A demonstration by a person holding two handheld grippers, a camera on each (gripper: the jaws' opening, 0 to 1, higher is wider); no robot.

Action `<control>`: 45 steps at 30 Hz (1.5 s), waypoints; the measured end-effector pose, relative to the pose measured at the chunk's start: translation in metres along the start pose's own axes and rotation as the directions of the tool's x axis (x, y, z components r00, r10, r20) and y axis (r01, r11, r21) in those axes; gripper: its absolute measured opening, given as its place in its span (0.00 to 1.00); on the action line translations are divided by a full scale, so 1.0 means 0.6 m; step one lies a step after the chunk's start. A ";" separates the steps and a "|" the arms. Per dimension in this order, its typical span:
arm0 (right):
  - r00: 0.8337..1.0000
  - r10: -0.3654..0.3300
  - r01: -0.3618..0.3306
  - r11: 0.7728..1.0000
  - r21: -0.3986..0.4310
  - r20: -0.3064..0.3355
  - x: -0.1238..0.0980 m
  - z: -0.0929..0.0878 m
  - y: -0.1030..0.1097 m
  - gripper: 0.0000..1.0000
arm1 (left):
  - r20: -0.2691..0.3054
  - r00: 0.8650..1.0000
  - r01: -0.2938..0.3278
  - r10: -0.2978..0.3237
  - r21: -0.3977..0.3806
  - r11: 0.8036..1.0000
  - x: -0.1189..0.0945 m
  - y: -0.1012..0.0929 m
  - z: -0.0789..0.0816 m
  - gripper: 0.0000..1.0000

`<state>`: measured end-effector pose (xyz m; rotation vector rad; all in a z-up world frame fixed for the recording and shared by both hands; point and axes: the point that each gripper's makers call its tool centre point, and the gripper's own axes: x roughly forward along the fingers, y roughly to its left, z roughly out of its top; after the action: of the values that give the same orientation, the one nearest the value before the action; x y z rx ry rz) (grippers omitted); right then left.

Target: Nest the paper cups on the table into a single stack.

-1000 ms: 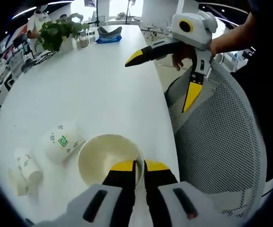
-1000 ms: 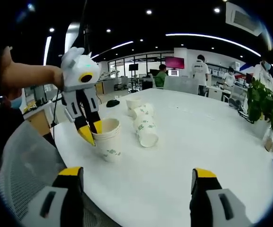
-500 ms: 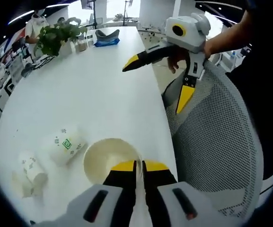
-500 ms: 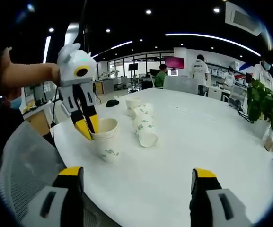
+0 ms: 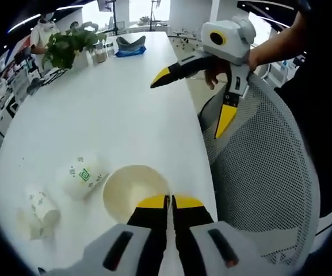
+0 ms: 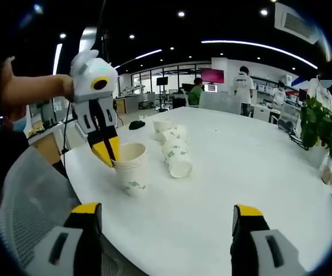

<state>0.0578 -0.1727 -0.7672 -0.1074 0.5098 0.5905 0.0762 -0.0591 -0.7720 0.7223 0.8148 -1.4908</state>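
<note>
Here we log the left gripper (image 5: 167, 201) pinched tight on the near rim of the upright stacked cups (image 5: 136, 192) at the table (image 5: 114, 115) edge. In the right gripper view we see that stack's printed side (image 6: 130, 169), and the loose cups (image 6: 176, 154) lying just beyond it. The right gripper (image 6: 166, 221) stands wide, holding nothing, well apart from the stack.

One cup stack (image 6: 130, 168) upright – four loose cups (image 6: 174, 149) lying – one plant (image 6: 321, 130)
</note>
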 end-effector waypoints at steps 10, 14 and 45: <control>1.000 0.002 -0.002 1.000 0.001 0.000 0.000 0.001 0.001 0.95 | 0.004 1.000 0.000 0.000 -0.009 1.000 0.004 0.003 -0.003 0.00; 1.000 0.002 -0.002 1.000 0.002 0.002 0.000 0.000 -0.002 0.95 | 0.009 1.000 -0.007 0.007 -0.003 1.000 0.000 0.000 -0.001 0.01; 0.999 0.037 -0.037 0.999 -0.040 0.000 0.006 0.016 0.005 0.94 | 0.360 0.844 -0.287 0.398 -0.325 0.901 -0.142 0.016 -0.007 0.33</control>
<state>0.0626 -0.1661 -0.7605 -0.1354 0.5001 0.6371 0.0920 -0.0085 -0.7048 0.3082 0.4998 -1.1233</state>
